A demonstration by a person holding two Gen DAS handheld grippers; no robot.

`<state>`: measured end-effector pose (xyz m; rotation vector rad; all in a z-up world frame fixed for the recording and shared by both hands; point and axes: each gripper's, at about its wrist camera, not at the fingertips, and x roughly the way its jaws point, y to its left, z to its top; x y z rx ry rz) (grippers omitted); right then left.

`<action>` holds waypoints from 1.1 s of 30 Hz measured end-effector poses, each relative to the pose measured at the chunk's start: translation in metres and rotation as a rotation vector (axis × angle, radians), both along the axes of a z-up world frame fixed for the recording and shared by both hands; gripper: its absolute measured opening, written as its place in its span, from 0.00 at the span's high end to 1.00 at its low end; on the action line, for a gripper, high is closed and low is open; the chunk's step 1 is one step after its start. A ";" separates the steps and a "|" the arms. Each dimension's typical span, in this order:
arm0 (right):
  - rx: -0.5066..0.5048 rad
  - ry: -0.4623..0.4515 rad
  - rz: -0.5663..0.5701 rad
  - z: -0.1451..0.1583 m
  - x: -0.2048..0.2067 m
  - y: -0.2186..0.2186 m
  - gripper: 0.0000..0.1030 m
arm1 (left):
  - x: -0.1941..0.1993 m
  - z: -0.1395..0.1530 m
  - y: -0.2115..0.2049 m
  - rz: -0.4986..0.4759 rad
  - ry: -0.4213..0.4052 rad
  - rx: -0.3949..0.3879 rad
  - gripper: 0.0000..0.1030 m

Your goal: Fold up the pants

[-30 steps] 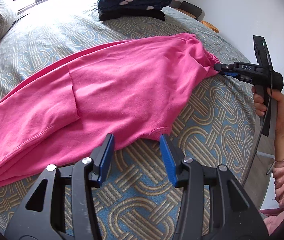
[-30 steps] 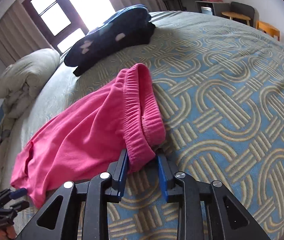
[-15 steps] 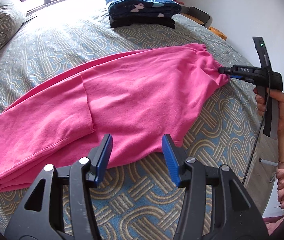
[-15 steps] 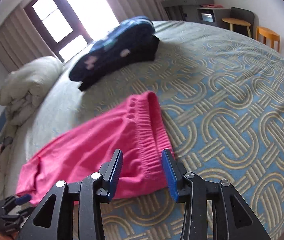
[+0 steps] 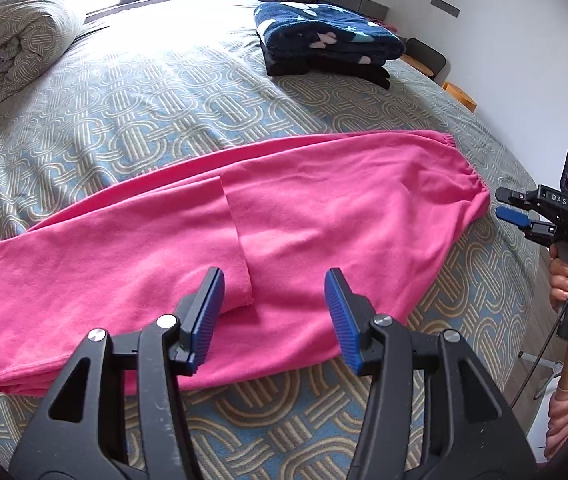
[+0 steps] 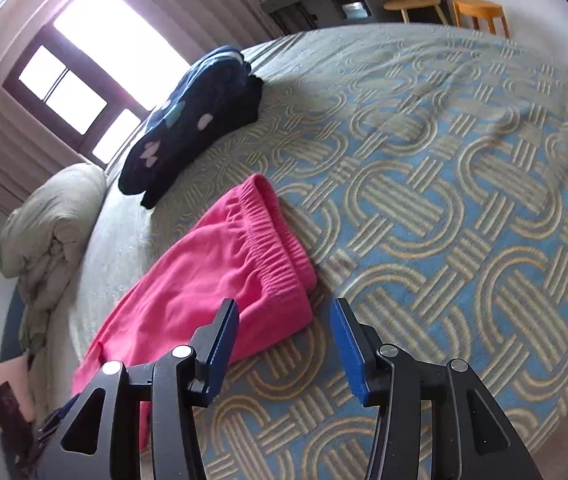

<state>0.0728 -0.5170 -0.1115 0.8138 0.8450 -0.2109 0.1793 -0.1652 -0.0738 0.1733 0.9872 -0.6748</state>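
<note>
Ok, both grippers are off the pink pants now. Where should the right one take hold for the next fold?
Probably the near corner of the elastic waistband, from the bed's edge. The pink pants lie flat, legs stacked, and that thick gathered hem faces the open right gripper.

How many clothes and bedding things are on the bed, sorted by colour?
Pink: 1, the long pink fleece pants
Dark blue: 1, the folded navy patterned garment
Black: 1, the folded black garment under the navy one
Grey-beige: 1, the rolled patterned duvet
Total: 4
</note>
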 end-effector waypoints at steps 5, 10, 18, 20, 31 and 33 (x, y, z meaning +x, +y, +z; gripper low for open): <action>0.187 -0.021 0.050 -0.026 0.012 0.009 0.44 | 0.012 -0.005 -0.001 0.006 0.021 -0.004 0.48; 0.294 -0.122 -0.007 -0.036 0.029 0.002 0.26 | 0.029 -0.011 -0.004 0.046 0.065 -0.054 0.48; 0.195 -0.056 -0.106 -0.035 0.052 0.009 0.78 | 0.051 -0.032 -0.023 0.048 0.216 -0.160 0.47; 0.200 -0.042 -0.125 -0.039 0.049 0.005 0.82 | 0.054 -0.040 -0.022 0.066 0.254 -0.174 0.48; -0.142 -0.129 0.001 0.032 0.060 0.050 0.89 | 0.046 -0.029 -0.014 0.031 0.240 -0.237 0.40; -0.226 -0.158 0.050 0.050 0.067 0.070 0.89 | 0.044 -0.025 -0.010 0.028 0.225 -0.246 0.39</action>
